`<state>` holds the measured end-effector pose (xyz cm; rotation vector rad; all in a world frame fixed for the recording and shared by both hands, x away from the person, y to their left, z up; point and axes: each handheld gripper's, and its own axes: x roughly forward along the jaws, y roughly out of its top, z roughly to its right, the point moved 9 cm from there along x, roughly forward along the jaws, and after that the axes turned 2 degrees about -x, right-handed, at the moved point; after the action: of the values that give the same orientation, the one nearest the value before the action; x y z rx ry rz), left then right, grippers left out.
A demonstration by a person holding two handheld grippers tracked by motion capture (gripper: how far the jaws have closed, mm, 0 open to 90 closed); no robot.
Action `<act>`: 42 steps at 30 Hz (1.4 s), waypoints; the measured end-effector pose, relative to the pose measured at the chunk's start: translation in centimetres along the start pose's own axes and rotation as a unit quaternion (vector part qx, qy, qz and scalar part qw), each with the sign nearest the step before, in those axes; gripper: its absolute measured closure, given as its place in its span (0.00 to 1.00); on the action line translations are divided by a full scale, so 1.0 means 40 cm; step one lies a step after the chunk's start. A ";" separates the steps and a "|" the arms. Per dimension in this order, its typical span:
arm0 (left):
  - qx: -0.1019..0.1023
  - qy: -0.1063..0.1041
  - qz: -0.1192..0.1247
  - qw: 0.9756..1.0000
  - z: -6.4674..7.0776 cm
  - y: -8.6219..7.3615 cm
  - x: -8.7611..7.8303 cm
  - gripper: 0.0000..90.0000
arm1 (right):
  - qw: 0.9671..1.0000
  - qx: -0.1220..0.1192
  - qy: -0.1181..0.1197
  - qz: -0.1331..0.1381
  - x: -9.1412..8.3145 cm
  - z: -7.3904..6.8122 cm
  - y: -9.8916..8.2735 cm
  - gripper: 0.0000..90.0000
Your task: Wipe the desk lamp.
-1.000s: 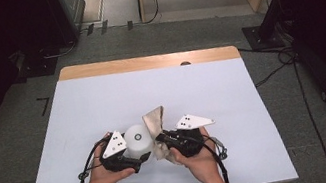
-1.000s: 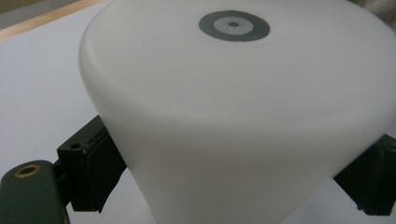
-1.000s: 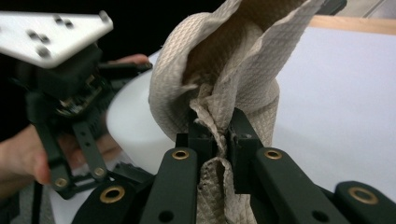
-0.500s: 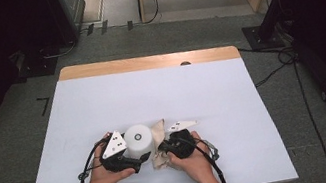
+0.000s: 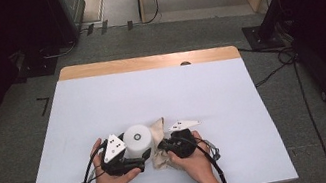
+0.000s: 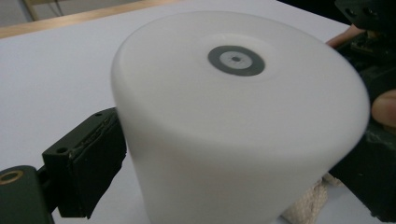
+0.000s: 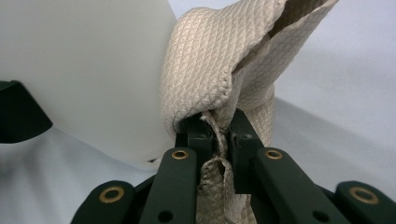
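The table (image 5: 101,97) is covered in white, and the work happens at its near edge, close to the person. There a white cup (image 5: 138,139) stands upside down, its flat bottom with a small grey ring turned up. A beige cloth (image 5: 160,145) is bunched just beside it on the right, touching its wall.

The step in hand seems to be wiping the outside of the cup with the cloth, while the other hand keeps the cup in place. The next move probably calls for sliding the cloth along the curved wall with light pressure, and for a firm hold on the cup, so it does not tip or turn.

The left gripper (image 5: 135,160) has its jaws wide apart, one on each side of the cup. One pad (image 6: 88,165) lies against the cup's side, so the cup appears clamped. The right gripper (image 7: 215,133) has its jaws almost closed, pinching a fold of the cloth between them and pressing it against the cup.
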<state>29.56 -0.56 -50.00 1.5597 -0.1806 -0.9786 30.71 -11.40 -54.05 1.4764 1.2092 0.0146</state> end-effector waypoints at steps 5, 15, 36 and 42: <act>-0.011 0.031 -0.008 0.999 0.003 0.000 0.001 0.08 | 1.000 0.005 0.003 -0.002 0.000 -0.004 -0.004 0.92; 0.026 -0.053 -0.005 0.998 -0.020 0.007 -0.006 0.10 | 1.000 -0.003 0.014 0.005 -0.007 -0.014 0.001 0.92; 0.091 -0.121 -0.011 0.988 -0.014 0.000 -0.003 0.10 | 0.995 -0.046 0.009 0.092 -0.116 -0.072 0.100 0.92; 0.089 -0.120 -0.009 0.989 -0.014 -0.001 -0.002 0.10 | 1.000 -0.018 -0.004 0.024 -0.045 -0.031 0.033 0.92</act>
<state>29.88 -0.10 -50.04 1.6034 -0.4344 -1.1901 29.98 -11.40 -51.60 1.4734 1.1608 0.0627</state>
